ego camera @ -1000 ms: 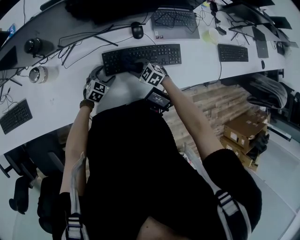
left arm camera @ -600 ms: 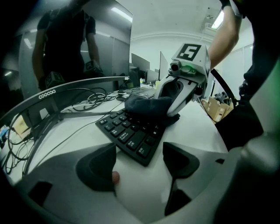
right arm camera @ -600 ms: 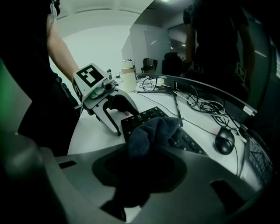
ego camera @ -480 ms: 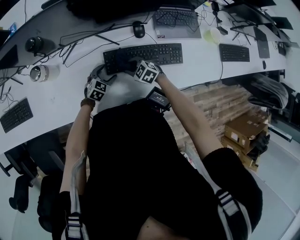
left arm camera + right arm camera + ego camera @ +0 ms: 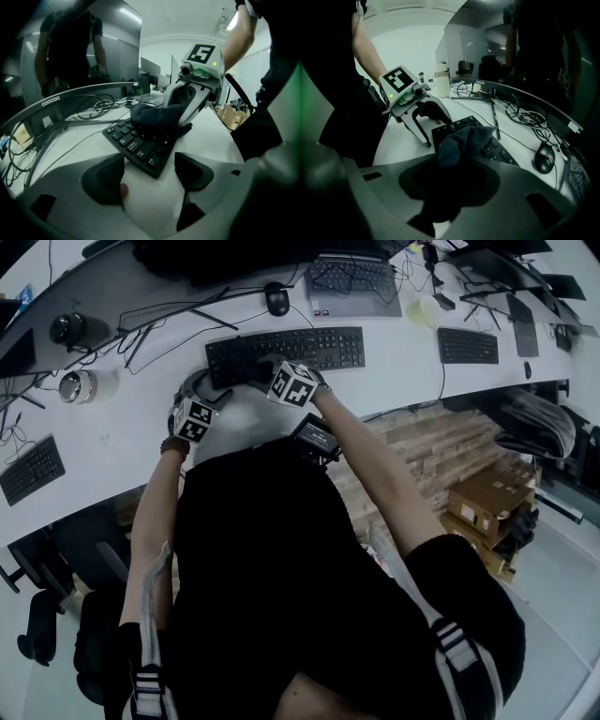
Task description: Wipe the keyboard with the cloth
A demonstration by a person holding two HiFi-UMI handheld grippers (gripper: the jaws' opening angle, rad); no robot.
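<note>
A black keyboard (image 5: 319, 345) lies on the white desk (image 5: 122, 442). My right gripper (image 5: 261, 369) is shut on a dark cloth (image 5: 246, 364) and presses it onto the keyboard's left part. In the right gripper view the cloth (image 5: 461, 138) bulges out of the shut jaws over the keys (image 5: 499, 150). My left gripper (image 5: 204, 388) rests on the desk at the keyboard's left end, open. In the left gripper view its pads (image 5: 105, 180) stand apart over bare desk, with the keyboard's corner (image 5: 140, 147) just ahead and the cloth (image 5: 157, 117) beyond.
A mouse (image 5: 275, 300) and loose cables lie behind the keyboard, with a laptop (image 5: 352, 282) further back. Other keyboards sit at the right (image 5: 466, 345) and far left (image 5: 30, 472). A metal cylinder (image 5: 75, 388) stands at the left. Cardboard boxes (image 5: 487, 502) sit on the floor.
My right gripper slid the cloth leftward along the keyboard, then stopped. The left gripper stayed where it was.
</note>
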